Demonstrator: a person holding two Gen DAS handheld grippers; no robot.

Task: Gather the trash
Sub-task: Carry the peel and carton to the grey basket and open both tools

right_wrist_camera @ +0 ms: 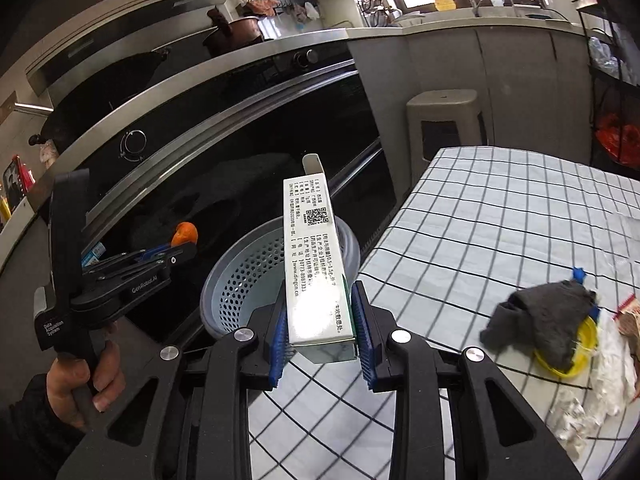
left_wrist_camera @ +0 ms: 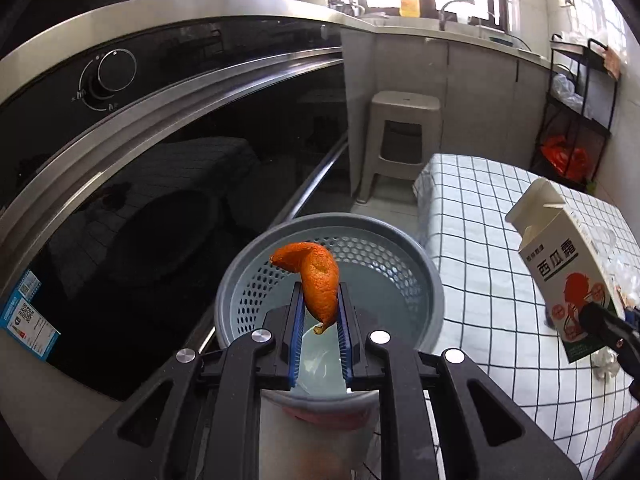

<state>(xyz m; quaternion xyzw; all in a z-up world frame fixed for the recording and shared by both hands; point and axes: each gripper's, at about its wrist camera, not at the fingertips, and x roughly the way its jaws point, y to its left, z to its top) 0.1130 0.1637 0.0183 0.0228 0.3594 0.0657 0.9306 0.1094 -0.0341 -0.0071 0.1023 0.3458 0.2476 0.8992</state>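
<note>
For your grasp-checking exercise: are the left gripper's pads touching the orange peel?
Touching. The left wrist view shows the orange peel pinched between both blue pads of the left gripper.

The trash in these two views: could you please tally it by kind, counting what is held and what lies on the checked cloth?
Orange peel, in the left gripper: 1
Cardboard box, in the right gripper: 1
Dark rag, on the cloth: 1
Yellow lid, under the rag: 1
White wrapper heap: 1
Total: 5
</note>
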